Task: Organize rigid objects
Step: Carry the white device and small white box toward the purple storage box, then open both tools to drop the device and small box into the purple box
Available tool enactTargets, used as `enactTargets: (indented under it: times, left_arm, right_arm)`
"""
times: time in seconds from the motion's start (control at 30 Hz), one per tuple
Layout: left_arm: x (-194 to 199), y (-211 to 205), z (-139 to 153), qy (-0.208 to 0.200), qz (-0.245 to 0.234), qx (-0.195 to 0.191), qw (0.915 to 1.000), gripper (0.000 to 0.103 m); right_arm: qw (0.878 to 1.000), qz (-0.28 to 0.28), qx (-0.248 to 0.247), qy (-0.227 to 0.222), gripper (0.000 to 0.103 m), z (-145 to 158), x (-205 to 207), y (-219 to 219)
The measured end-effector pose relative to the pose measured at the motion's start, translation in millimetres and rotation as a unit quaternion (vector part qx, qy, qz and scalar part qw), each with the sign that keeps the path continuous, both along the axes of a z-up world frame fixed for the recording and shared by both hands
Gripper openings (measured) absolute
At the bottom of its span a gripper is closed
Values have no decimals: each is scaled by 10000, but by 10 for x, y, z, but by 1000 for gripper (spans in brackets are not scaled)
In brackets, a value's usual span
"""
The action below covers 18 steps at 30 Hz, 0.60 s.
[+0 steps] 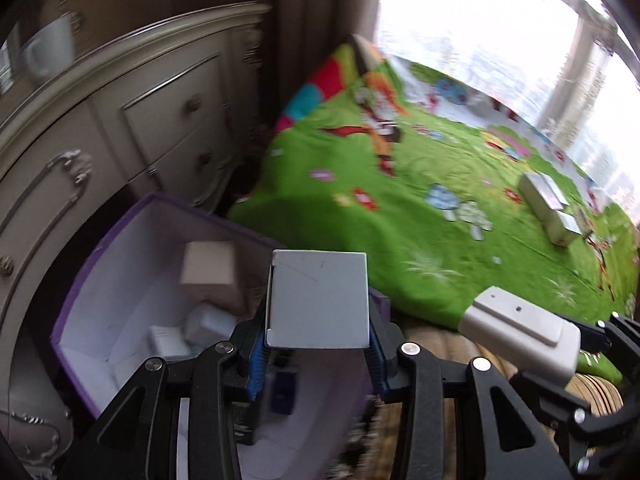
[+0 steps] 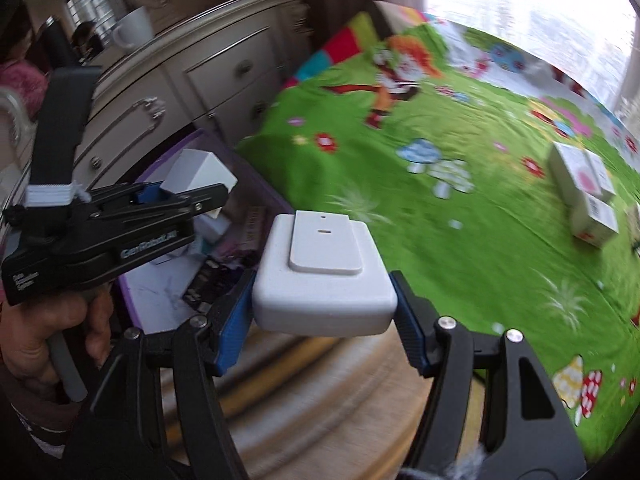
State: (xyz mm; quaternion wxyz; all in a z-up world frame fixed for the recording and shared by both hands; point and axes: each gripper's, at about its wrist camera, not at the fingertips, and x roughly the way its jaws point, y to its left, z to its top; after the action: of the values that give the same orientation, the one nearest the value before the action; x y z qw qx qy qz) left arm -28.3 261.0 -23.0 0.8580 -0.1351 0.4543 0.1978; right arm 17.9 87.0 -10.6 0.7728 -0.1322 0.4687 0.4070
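A purple fabric bin (image 1: 100, 276) with a smooth white lining stands on the floor beside a cream carved dresser (image 1: 132, 92). Above it, the left tool (image 1: 318, 344) is clamped on a flat, square grey box (image 1: 319, 298). Further right, the right tool (image 2: 325, 312) is clamped on a rounded, matte white case (image 2: 325, 280) near the green patterned bed cover (image 2: 460, 240), where two glossy cartons (image 2: 584, 188) lie.
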Motion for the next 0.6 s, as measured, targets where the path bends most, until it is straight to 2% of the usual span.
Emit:
enactTargets:
  times: [0.23, 0.6]
  left_arm:
    - [-190, 334, -82, 113, 451, 10, 9989, 42]
    - [-318, 634, -246, 320, 847, -6, 9959, 42]
  right_arm:
    - [9985, 529, -136, -64, 68, -70, -218, 476]
    - [9939, 1090, -110, -156, 68, -148, -454, 1016]
